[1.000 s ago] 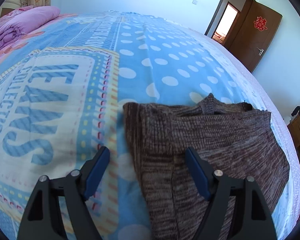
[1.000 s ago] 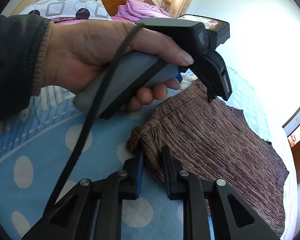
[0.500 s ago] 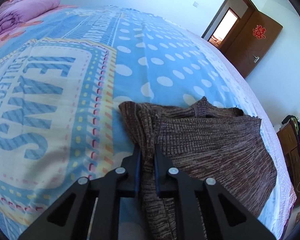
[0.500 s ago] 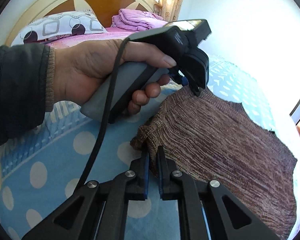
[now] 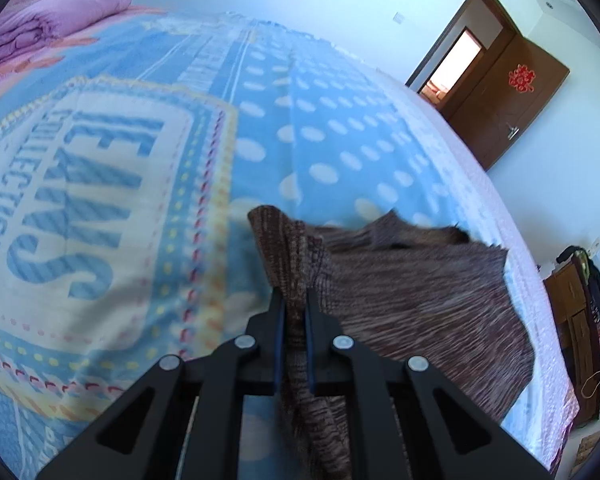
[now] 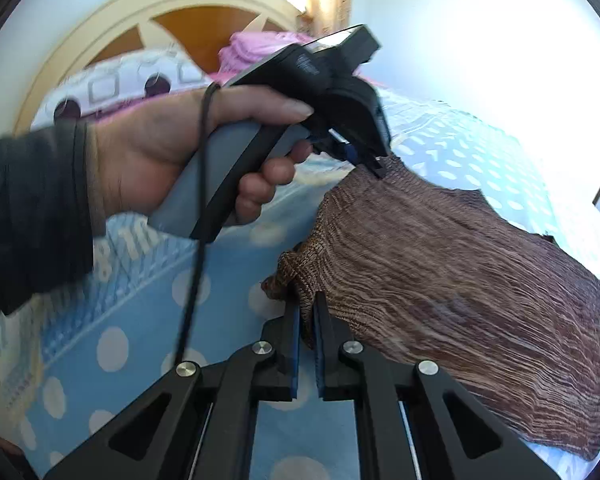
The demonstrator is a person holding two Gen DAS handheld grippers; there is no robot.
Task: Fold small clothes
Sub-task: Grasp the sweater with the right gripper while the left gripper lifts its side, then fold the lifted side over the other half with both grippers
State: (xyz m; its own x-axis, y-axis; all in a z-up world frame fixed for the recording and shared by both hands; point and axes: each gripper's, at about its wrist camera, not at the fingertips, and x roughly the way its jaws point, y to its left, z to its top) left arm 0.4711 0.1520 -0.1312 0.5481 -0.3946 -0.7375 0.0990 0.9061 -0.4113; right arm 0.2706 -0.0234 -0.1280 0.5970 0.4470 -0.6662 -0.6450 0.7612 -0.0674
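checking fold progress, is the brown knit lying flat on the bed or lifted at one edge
Lifted at one edge. The left gripper and right gripper are each shut on the brown knit, bunching it; the rest lies spread.

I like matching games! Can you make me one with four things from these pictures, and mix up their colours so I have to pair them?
Things:
1. knitted garment
2. folded quilt
3. door
4. bedspread

Colours:
A. blue with white dots
B. pink-purple
C. mottled brown, held in the jaws of both grippers
D. plain dark brown with a red decoration on it

Pairs: 1-C, 2-B, 3-D, 4-A
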